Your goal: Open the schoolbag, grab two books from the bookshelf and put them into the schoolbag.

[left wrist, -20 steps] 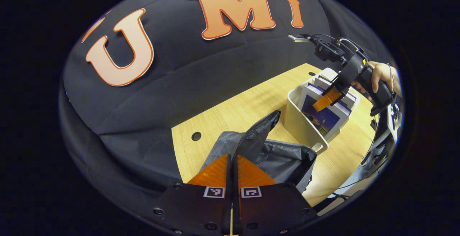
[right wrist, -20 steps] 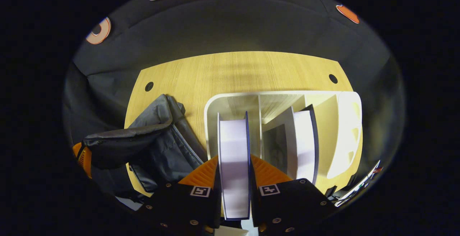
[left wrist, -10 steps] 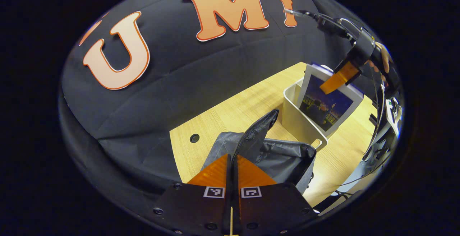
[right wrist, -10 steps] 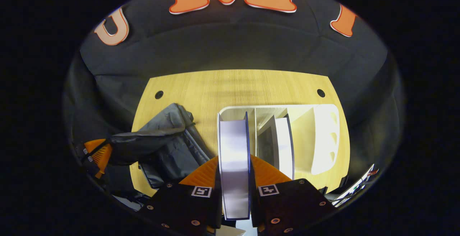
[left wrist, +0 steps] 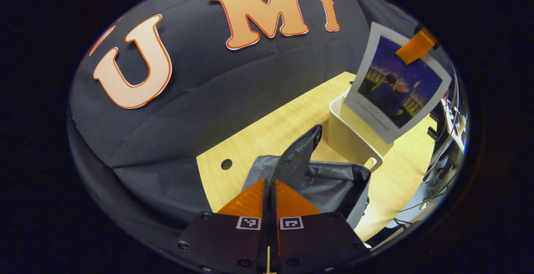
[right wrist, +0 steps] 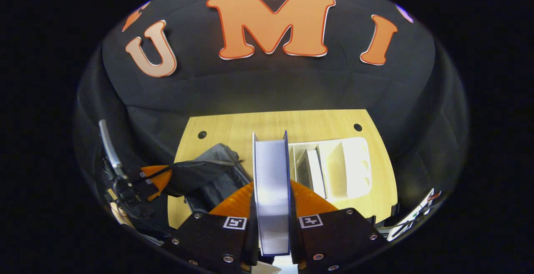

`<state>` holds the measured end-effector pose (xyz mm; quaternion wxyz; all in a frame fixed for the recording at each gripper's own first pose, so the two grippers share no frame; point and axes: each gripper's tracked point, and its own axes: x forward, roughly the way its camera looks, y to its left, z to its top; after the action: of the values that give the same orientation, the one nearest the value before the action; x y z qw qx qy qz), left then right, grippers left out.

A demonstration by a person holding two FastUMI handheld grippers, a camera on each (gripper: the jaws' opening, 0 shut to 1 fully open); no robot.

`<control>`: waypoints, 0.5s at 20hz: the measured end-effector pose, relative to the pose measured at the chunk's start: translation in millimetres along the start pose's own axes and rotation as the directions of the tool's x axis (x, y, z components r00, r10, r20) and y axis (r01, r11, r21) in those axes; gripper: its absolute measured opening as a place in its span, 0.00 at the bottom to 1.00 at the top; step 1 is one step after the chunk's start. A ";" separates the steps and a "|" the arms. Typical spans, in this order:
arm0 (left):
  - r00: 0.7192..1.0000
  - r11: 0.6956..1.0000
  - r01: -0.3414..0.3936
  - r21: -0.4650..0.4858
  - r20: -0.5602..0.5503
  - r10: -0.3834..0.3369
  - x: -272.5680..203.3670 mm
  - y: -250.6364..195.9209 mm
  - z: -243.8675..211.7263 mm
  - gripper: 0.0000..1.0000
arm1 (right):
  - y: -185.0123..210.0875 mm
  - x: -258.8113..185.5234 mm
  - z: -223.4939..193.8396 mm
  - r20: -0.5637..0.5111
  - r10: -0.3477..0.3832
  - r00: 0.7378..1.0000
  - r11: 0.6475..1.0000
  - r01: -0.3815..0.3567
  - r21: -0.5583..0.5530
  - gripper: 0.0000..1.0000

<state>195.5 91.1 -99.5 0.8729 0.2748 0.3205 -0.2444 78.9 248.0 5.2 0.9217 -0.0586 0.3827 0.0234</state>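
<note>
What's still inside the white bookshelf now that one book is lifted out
In the right gripper view, the white bookshelf holds one upright book in a middle slot. The lifted book, clamped by the right gripper, covers its left end.

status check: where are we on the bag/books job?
Done: schoolbag is open, left gripper pinching its flap up. In hand: right gripper clamps the first book, lifted above the white bookshelf. Left: drop it in the bag, then fetch a second book from the shelf.
</note>
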 end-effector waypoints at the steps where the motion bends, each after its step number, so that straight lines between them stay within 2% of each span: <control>1: 1.000 1.000 0.005 0.007 0.002 -0.005 0.2 0.1 1.6 0.02 | 5.1 -11.7 -1.3 0.017 0.011 1.000 1.000 -0.012 0.018 0.31; 6: 1.000 0.998 -0.009 0.059 0.014 0.008 5.7 8.4 6.8 0.02 | 17.9 -53.5 -26.8 0.061 0.082 0.995 0.988 -0.089 0.127 0.31; 8: 1.000 0.998 -0.005 0.067 0.023 0.003 7.0 6.3 9.6 0.02 | 27.4 -61.5 -39.9 0.088 0.131 0.987 0.967 -0.147 0.207 0.31; 10: 1.000 0.998 -0.002 0.069 0.028 0.000 6.0 7.2 10.2 0.02 | 35.4 -62.4 -57.6 0.115 0.187 0.976 0.931 -0.213 0.296 0.31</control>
<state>208.3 88.4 -94.8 0.8674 0.3016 0.2996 -0.2588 -8.8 276.0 5.8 0.9278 0.1256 0.3462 0.0599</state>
